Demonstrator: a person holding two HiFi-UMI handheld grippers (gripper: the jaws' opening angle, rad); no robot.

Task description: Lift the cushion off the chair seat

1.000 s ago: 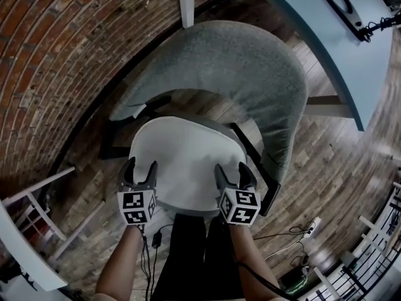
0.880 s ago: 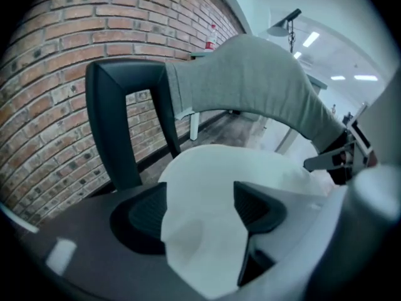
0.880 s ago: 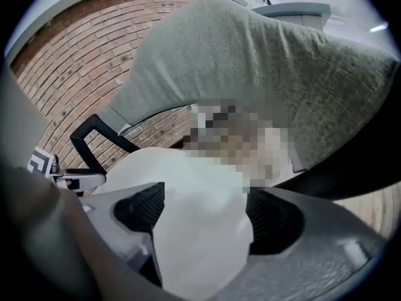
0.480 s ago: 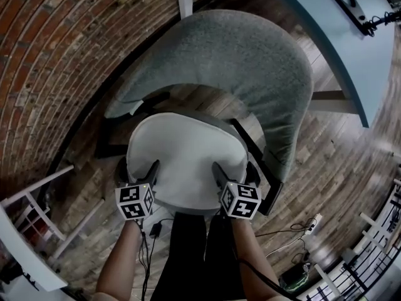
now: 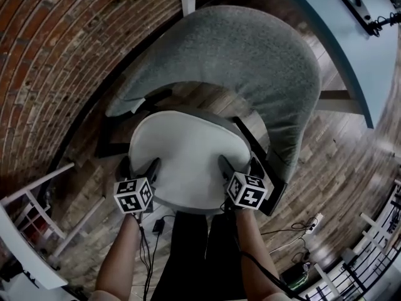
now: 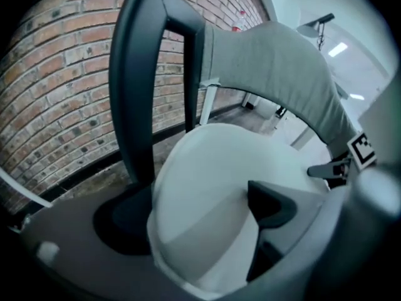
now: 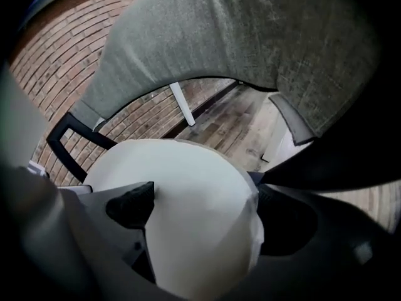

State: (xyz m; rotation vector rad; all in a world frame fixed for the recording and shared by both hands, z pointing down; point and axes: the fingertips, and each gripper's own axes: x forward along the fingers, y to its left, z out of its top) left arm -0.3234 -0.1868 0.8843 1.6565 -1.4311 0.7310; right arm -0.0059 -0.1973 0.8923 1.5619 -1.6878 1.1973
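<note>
- Left gripper (image 5: 139, 167) sits at the cushion's (image 5: 188, 155) near-left edge. In its own view the left gripper (image 6: 197, 205) has its jaws set fairly wide, one pressed onto the top of the cushion (image 6: 213, 168) and the other against the rim outside it, so I read it as gripping the edge.
- Right gripper (image 5: 240, 167) is at the near-right edge. Its view shows the same hold: the right gripper (image 7: 207, 212) has one jaw on the cushion (image 7: 188, 180) and one outside, and the rim is creased between them.
- The cushion is white and rounded. It lies on the seat of the chair (image 5: 250, 61), and its near edge is level with the seat front.
- A black frame (image 5: 250, 144) runs close beside the right gripper. On the left side the frame (image 6: 135, 74) rises just past the outer jaw, so I have little side room there.
- The chair's grey back curves round the far and right sides of the cushion, with an open gap between them that shows the floor (image 5: 338, 162).
- A brick wall (image 5: 56, 55) is well apart to the left, and a table (image 5: 351, 49) edge is well apart at far right.
- Above the cushion I see open room.
- Cables (image 5: 147, 243) hang below the left gripper, near my legs.
</note>
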